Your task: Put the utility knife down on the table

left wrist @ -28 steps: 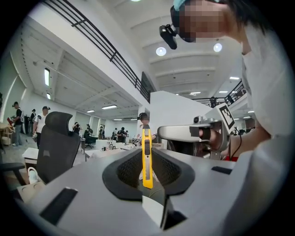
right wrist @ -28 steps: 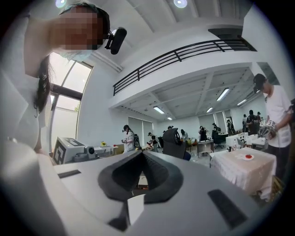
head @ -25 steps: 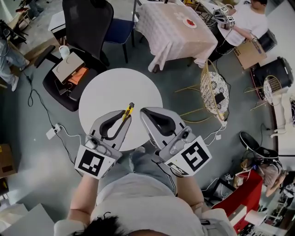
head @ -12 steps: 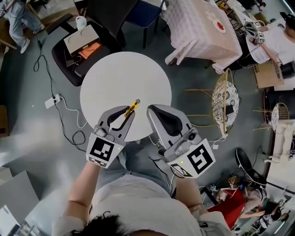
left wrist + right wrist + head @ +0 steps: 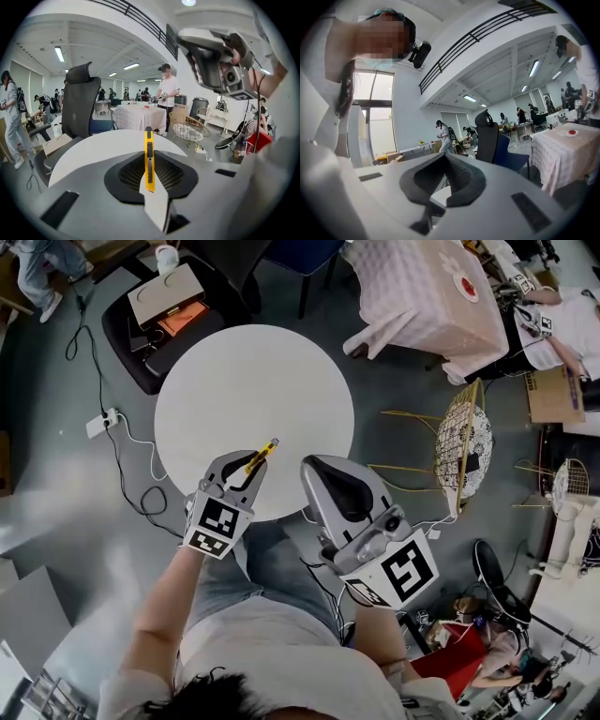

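The yellow utility knife (image 5: 262, 457) is clamped in my left gripper (image 5: 249, 469), its tip pointing out over the near edge of the round white table (image 5: 253, 381). In the left gripper view the knife (image 5: 149, 159) stands between the shut jaws of that gripper (image 5: 149, 153), with the table (image 5: 93, 147) beyond it. My right gripper (image 5: 310, 467) hangs just right of the left one at the table's near edge. Its jaws are shut with nothing in them, as the right gripper view (image 5: 443, 156) also shows. I see it again in the left gripper view, high at the right (image 5: 213, 58).
A black office chair (image 5: 159, 324) with a cardboard box and a cup stands behind the table at the left. A cloth-covered table (image 5: 422, 296) is at the back right, a gold wire chair (image 5: 459, 442) at the right. Cables and a power strip (image 5: 98, 423) lie on the floor at the left.
The head view has shifted so the table sits higher in frame. My left gripper, still holding the knife, now looks smaller and steeper at the table's near edge. The right gripper has barely moved.
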The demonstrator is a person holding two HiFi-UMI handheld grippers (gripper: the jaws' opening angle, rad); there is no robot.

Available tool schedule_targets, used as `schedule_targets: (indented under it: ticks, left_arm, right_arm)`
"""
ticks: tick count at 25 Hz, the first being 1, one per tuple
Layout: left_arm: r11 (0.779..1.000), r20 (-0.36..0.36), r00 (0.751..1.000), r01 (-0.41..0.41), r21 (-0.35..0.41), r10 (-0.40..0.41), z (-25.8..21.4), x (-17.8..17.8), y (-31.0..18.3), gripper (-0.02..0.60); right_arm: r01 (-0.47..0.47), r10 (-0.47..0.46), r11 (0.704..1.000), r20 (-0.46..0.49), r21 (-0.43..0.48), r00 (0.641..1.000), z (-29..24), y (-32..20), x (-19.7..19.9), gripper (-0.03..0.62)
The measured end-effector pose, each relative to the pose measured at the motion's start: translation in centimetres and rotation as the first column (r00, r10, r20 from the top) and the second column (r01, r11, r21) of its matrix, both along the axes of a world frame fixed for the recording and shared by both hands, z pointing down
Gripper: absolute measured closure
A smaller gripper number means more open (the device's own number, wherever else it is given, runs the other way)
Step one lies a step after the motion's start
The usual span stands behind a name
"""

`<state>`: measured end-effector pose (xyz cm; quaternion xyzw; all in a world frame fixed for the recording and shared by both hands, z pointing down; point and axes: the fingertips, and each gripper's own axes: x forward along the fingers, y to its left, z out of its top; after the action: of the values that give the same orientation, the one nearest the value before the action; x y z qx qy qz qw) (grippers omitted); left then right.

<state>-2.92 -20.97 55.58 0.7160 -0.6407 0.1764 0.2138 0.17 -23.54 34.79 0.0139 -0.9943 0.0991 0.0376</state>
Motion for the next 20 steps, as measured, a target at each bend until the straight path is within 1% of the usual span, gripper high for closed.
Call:
schedule_targets:
  ticks: [6,12,20]
  left_arm:
    - [0.993,0.001,1.000,-0.021,-0.118,0.022,5.0,0.3,0.3,0.515]
    - [0.976,0.015,0.999,-0.040,-0.213,0.044,8.3,0.3,0.5,0.515]
    - [0.951,0.027,0.998,-0.047,-0.306,0.058,10.9,0.7,0.7,0.515]
  right_arm:
    - [-0.008,0.007,1.000,-0.023,-0.013,1.000,1.2,-1.1,0.1,0.586]
    - [-0.018,0.017,1.000,-0.036,-0.022,0.999,1.8,-2.0,0.0,0.586]
    - [-0.027,0.026,0.999,-0.051,-0.028,0.998,2.2,-2.4,0.8,0.586]
